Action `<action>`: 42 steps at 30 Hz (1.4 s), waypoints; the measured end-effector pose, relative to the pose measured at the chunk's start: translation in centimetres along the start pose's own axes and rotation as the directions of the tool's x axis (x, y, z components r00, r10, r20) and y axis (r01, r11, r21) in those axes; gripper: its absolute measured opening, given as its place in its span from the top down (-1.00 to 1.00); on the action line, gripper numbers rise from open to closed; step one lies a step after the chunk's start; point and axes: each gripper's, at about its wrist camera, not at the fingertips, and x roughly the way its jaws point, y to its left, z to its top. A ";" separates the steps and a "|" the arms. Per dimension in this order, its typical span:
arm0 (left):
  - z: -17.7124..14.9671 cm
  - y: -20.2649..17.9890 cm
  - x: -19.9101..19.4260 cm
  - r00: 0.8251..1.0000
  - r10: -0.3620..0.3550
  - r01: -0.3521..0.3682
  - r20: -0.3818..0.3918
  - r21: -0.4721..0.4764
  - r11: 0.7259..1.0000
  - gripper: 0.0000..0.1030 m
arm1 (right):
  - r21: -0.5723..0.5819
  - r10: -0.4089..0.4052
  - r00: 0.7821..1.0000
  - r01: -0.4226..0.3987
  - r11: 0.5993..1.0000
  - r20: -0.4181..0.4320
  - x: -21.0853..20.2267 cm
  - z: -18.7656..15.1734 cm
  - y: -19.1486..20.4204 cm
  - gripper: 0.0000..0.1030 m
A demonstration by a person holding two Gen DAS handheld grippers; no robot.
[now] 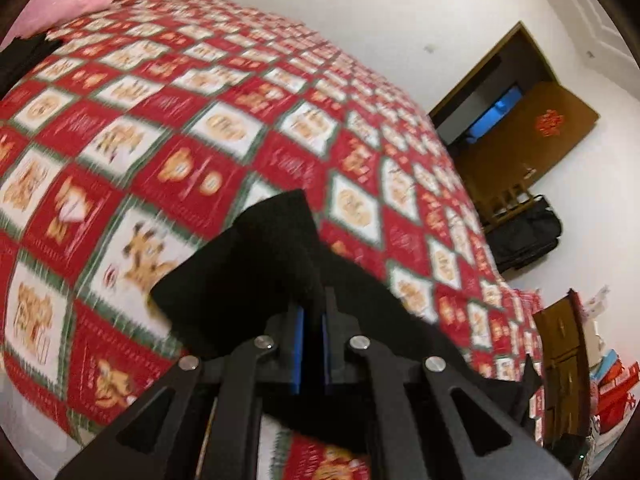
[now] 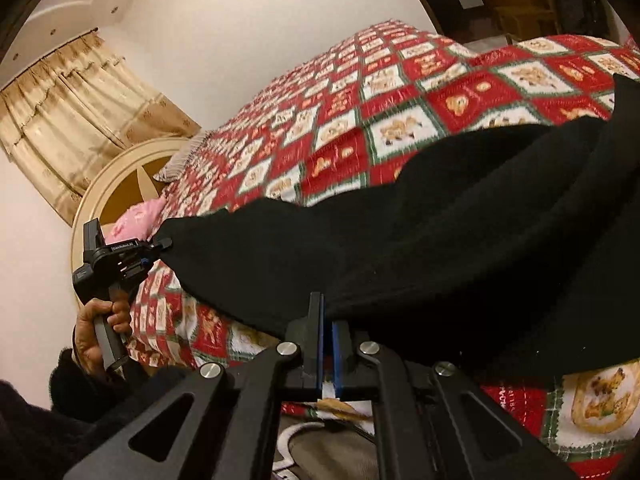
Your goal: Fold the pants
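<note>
Only the right wrist view took in the whole span of the black pants (image 2: 420,240), stretched above the red and white patterned bedspread (image 2: 360,100) between both tools, and it alone showed the left gripper (image 2: 162,245) from outside, held by the person's left hand (image 2: 102,332) near the round headboard (image 2: 120,184) and a pink pillow (image 2: 138,218). Beige curtains (image 2: 72,120) hung on the wall there. The left wrist view showed instead a brown door (image 1: 520,132) standing open, a black bag (image 1: 524,236) on the floor beside it, and only a small peak of the pants (image 1: 256,264) rising just ahead of its own fingers. In that view the left gripper (image 1: 314,312) was clamped on the cloth, the blue pads nearly together with fabric between them. The right gripper (image 2: 329,320) was likewise closed on the near edge of the pants, which draped away to its right and upward, off the bedspread.
</note>
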 end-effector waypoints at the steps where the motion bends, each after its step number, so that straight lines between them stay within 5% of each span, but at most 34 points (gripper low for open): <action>1: -0.4 0.4 0.3 1.000 0.015 -0.015 -0.014 -0.009 1.000 0.86 | -0.010 -0.016 1.000 0.015 1.000 -0.018 0.3 -0.1 0.0 0.94; 11: -3.7 3.0 2.0 0.983 0.149 -0.155 -0.109 -0.047 0.987 0.86 | 0.011 -0.060 0.989 0.062 0.998 -0.139 3.0 -0.8 -2.0 0.94; 15: -3.8 3.0 1.8 0.977 0.180 -0.185 -0.114 -0.036 0.982 0.76 | 0.077 0.012 0.989 0.000 0.997 -0.147 2.5 -0.7 -3.2 0.86; 19: -2.6 2.7 0.0 0.980 0.187 -0.190 -0.072 -0.032 0.981 0.66 | 0.133 0.094 0.993 -0.083 0.988 -0.077 -0.7 0.0 -4.0 -0.09; 20: -2.3 2.3 -0.6 0.980 0.194 -0.194 -0.040 -0.015 0.981 0.65 | 0.131 0.119 0.991 -0.112 0.985 -0.052 -1.6 0.4 -4.0 -0.10; 25: -1.6 1.1 -2.5 0.952 0.286 -0.295 0.103 0.084 0.952 0.43 | -0.054 0.184 0.980 -0.180 0.982 0.071 -5.6 3.5 -0.9 -0.10; 30: -0.7 3.7 -2.1 0.933 0.355 -0.358 0.066 0.044 0.933 0.42 | -0.211 0.052 0.998 -0.043 0.977 0.041 -2.8 5.5 2.1 -0.10; 33: -0.6 3.0 -3.3 0.932 0.333 -0.344 0.145 0.058 0.937 0.42 | -0.144 0.008 0.999 -0.002 0.990 0.042 -1.9 5.8 0.3 -0.10; 36: -0.9 0.2 -2.7 0.958 0.246 -0.270 0.149 0.172 0.948 0.42 | 0.010 -0.078 0.985 0.078 0.997 0.151 -4.1 6.3 -3.4 -0.10; 38: -1.6 -2.6 -1.4 0.989 0.124 -0.141 0.081 0.256 0.956 0.42 | 0.129 -0.146 0.960 0.118 0.985 0.239 -7.2 6.8 -6.3 -0.10; 42: -3.1 -9.6 1.0 0.998 -0.045 0.055 -0.034 0.417 0.907 0.42 | 0.299 -0.298 0.892 0.198 0.933 0.339 -13.4 8.3 -12.5 -0.10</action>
